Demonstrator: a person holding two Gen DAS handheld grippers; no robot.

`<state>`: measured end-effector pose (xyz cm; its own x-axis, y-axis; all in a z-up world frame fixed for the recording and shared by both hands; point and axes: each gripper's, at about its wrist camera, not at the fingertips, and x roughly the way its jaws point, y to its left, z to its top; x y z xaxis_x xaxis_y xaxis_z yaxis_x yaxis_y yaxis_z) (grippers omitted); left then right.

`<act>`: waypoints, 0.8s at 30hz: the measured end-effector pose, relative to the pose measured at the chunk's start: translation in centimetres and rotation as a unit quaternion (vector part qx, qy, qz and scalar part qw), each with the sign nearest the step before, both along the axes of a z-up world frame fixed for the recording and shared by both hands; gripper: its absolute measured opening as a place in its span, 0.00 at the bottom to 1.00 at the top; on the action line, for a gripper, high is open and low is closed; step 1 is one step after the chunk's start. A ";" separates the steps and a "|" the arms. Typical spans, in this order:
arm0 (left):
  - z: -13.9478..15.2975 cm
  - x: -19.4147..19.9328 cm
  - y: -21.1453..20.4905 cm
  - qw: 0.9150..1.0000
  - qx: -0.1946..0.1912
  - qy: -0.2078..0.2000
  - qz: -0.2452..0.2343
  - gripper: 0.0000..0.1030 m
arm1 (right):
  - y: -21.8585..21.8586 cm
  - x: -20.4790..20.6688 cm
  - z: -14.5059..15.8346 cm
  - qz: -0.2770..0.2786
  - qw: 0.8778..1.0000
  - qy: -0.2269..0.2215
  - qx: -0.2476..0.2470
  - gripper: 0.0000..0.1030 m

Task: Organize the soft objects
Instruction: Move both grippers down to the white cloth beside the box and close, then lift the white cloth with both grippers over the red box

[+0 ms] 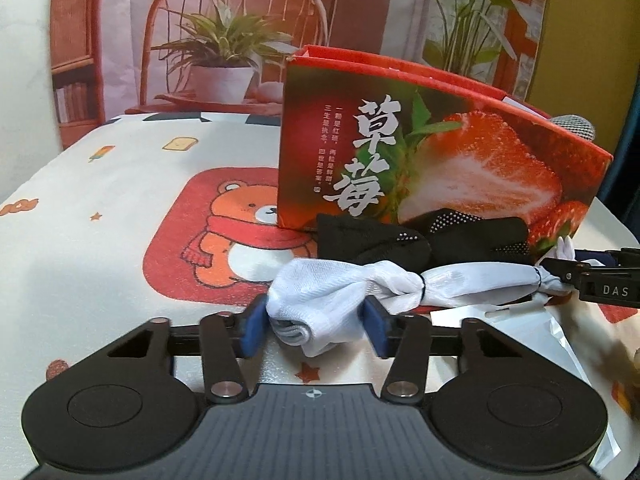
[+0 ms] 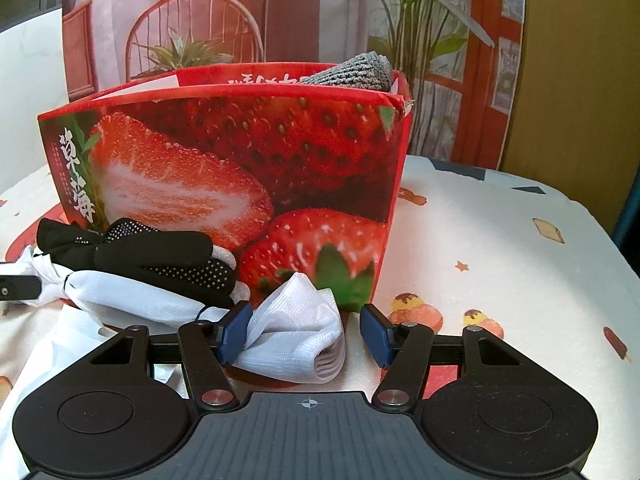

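A long white sock bundle, tied in the middle, lies stretched in front of the red strawberry box. My left gripper is shut on its left end. My right gripper surrounds the other end, but its jaws stand apart and only the left pad touches the cloth. A pair of black dotted socks lies between the white bundle and the box, also in the right wrist view. A grey knitted item sits inside the box.
The table has a white cartoon-bear cloth. A clear plastic bag lies under the white bundle at the right. A printed backdrop with chair and plants stands behind the table.
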<state>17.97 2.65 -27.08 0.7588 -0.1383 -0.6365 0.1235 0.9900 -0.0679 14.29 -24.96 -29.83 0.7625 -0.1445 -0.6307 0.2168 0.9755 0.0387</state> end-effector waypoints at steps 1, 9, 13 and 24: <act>0.0 -0.1 0.0 1.000 -0.001 -0.002 -0.001 0.44 | 0.0 0.0 0.0 0.000 1.000 0.000 0.002 0.55; -0.1 0.0 0.2 1.000 -0.010 -0.002 -0.002 0.38 | -1.0 -0.3 0.1 0.014 0.999 -0.005 0.049 0.43; -0.1 0.1 0.1 1.000 -0.009 -0.002 -0.003 0.38 | -1.0 -0.4 0.0 0.018 0.998 -0.006 0.054 0.40; -0.1 0.1 0.1 1.000 -0.010 -0.002 -0.003 0.38 | -0.5 -0.9 0.2 0.033 0.998 -0.022 0.052 0.18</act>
